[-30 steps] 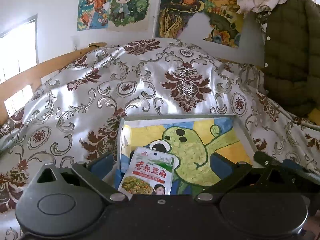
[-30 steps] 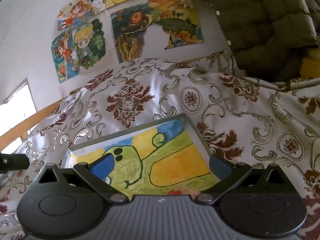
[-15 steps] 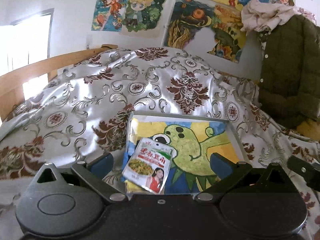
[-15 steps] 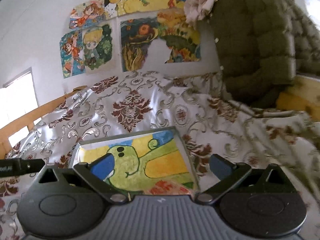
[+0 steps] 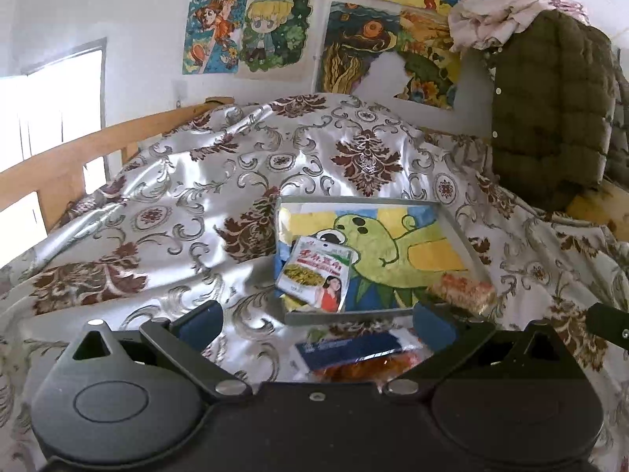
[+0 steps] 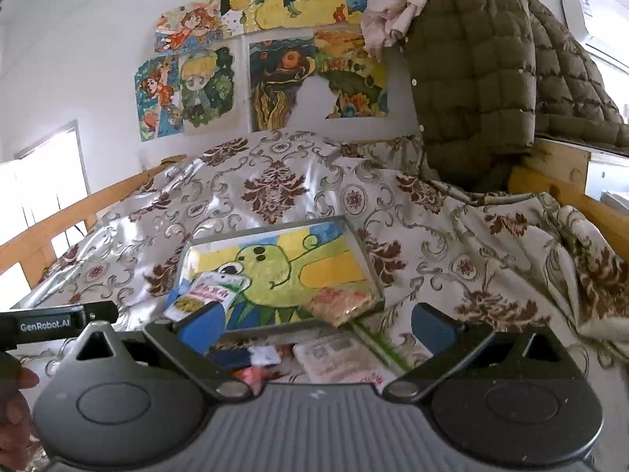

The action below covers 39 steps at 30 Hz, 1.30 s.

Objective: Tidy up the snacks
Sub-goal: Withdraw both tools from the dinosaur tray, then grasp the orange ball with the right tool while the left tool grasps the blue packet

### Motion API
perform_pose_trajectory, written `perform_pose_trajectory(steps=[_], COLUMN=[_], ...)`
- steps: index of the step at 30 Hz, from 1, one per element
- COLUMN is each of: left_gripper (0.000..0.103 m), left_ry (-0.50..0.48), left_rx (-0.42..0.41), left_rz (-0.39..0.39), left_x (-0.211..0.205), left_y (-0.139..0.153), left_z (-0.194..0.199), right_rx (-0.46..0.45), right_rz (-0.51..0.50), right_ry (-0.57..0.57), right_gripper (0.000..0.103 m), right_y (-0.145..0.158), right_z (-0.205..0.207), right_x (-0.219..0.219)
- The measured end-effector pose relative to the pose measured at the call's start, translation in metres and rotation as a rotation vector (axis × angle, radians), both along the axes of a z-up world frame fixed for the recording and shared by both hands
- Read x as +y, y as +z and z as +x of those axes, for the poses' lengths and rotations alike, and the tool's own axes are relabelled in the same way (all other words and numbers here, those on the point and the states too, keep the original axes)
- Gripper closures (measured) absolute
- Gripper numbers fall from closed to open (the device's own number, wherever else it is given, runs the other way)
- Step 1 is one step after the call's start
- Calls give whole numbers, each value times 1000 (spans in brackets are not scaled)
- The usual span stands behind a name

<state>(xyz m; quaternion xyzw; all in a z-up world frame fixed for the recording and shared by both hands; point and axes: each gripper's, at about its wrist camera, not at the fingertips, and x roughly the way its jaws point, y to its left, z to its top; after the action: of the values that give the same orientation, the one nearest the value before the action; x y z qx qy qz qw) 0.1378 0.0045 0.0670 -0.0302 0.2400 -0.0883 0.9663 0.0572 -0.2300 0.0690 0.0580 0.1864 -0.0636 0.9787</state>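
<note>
Left wrist view: left gripper [image 5: 314, 320] is hovering low over the patterned bedspread [image 5: 188, 212], jaws spread wide, gripping nothing. 1 shallow tray [image 5: 458, 232] with a green cartoon-creature drawing is sitting on the bedspread ahead. 1 green-and-white snack pouch [image 5: 314, 277] is lying in the tray's near-left corner. 1 orange-speckled snack pack [image 5: 462, 293] is resting on the tray's near-right rim. 1 dark blue packet [image 5: 350, 348] and 1 orange-red packet [image 5: 365, 367] are lying on the bedspread just in front of the tray, between the fingers.

Right wrist view: right gripper [image 6: 316, 322] is also standing wide open, empty. Same tray [image 6: 359, 242], pouch [image 6: 210, 293] at its left, speckled pack [image 6: 340, 303] at its near-right corner. About 4 more packets are lying loose below the tray; exact count is unclear. The other gripper's finger is showing at left. 1 olive quilted jacket [image 6: 483, 86] is hanging at right, with several drawings [image 6: 188, 90] on the wall.
</note>
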Motion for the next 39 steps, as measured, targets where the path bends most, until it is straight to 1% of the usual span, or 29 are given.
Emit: perform_pose_trajectory(steps=[3, 9, 12, 18, 22, 26, 29, 31, 34, 39], left_gripper=[1, 1, 1, 1, 1, 1, 1, 1, 1, 1], left_ry=[5, 13, 20, 42, 75, 81, 75, 56, 21, -6], left_rx=[4, -4, 0, 33, 45, 88, 128, 127, 140, 168], left_rz=[26, 31, 44, 59, 46, 2, -4, 19, 73, 105], left_x=[7, 20, 25, 33, 38, 38, 29, 21, 13, 9], left_y=[-2, -6, -10, -23, -28, -31, -31, -36, -51, -67], left_z=[-14, -37, -47, -60, -70, -75, -73, -72, -69, -61], right_rx=[6, 20, 39, 62, 48, 51, 76, 97, 121, 159], right_rz=[-11, -19, -15, -5, 18, 62, 73, 81, 65, 89], right_ry=[-5, 7, 6, -16, -34, -47, -54, -51, -45, -44], right_gripper=[0, 0, 0, 0, 0, 0, 0, 0, 0, 0], right_y=[-4, -15, -22, -35, -36, -38, -44, -48, -54, -61], right_z=[-12, -30, -37, -54, -63, -67, -69, -72, -76, -69], right_x=[11, 27, 29, 26, 23, 17, 13, 11, 9, 8])
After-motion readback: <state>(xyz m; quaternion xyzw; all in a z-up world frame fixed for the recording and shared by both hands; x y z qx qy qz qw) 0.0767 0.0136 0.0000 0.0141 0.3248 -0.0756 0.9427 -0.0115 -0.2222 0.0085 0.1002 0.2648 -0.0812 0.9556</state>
